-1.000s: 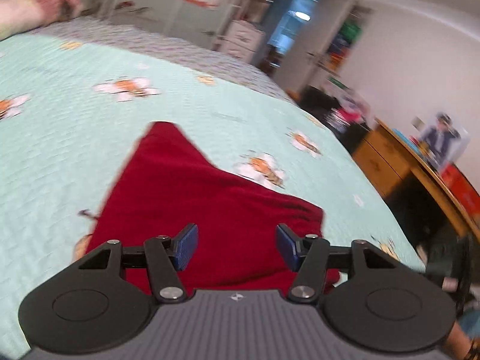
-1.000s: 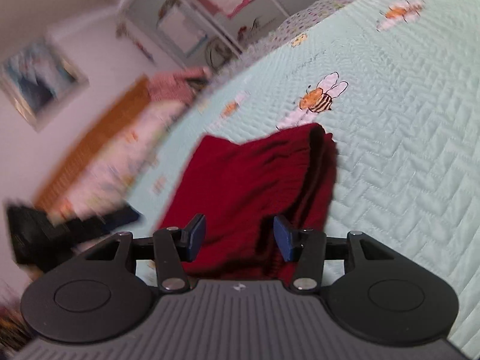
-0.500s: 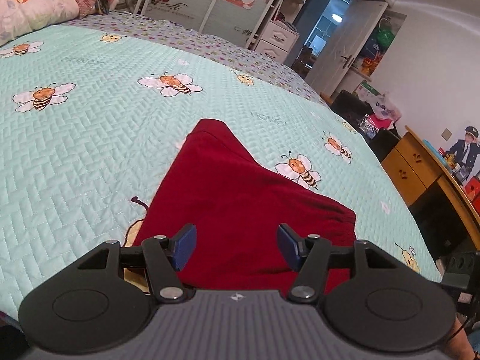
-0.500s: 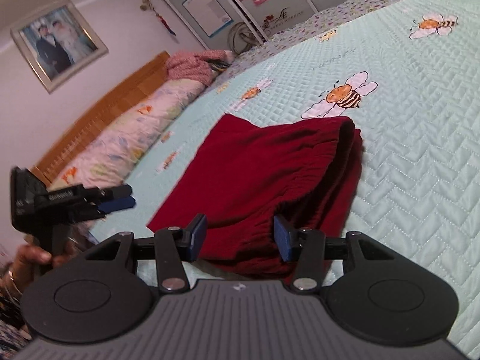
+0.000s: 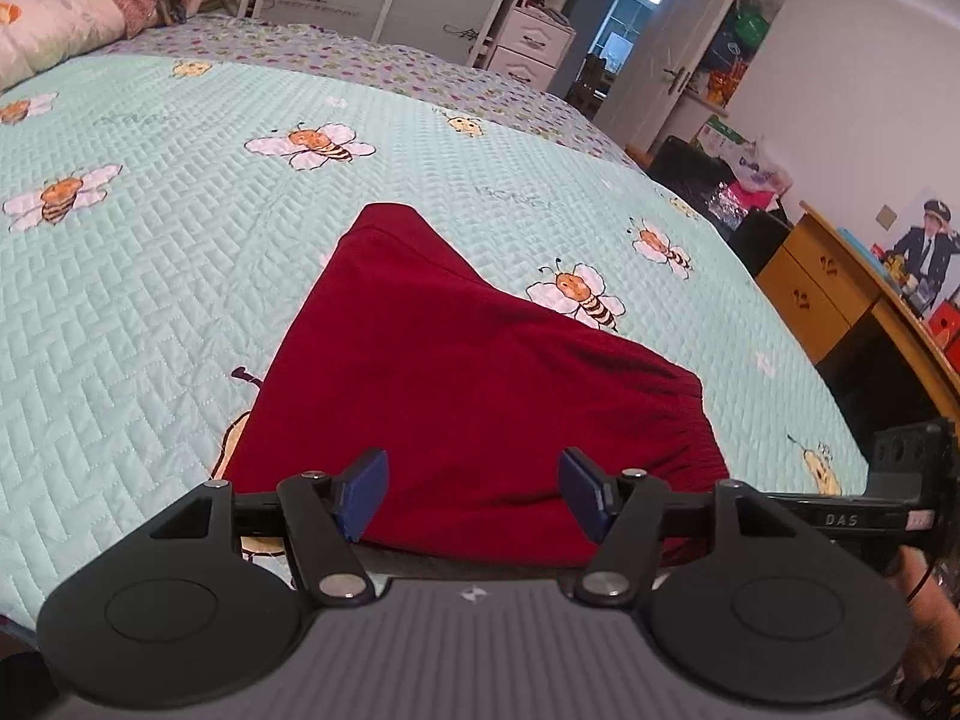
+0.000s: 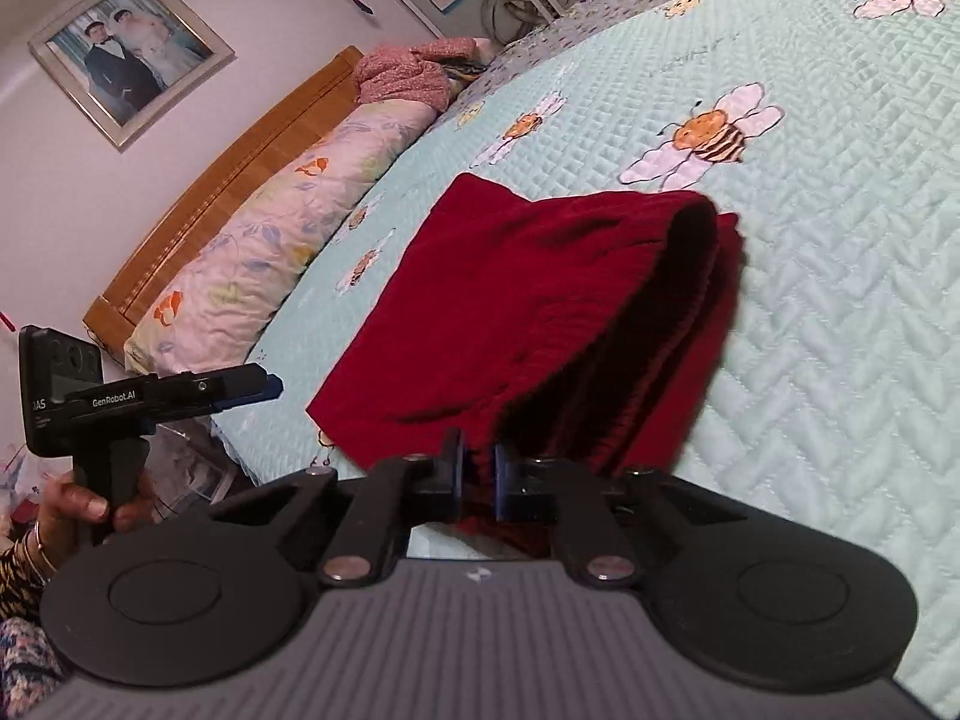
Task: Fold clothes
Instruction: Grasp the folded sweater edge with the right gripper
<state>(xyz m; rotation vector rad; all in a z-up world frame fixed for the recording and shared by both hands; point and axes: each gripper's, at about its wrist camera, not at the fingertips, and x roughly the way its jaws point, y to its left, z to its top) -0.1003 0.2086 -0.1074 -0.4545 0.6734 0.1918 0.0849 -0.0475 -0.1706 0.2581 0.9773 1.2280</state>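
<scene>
Lying folded, dark red garment [image 5: 474, 372], elastic waistband gathered

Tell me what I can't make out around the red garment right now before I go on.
- Red garment, near edge: left wrist view, hidden behind the left claw body.
- Right claw, closing on the garment: right wrist view, how many layers are pinched, hidden by the pads.
- Garment type: folds hide it in both views.
- Garment's underside on the quilt: hidden.
</scene>
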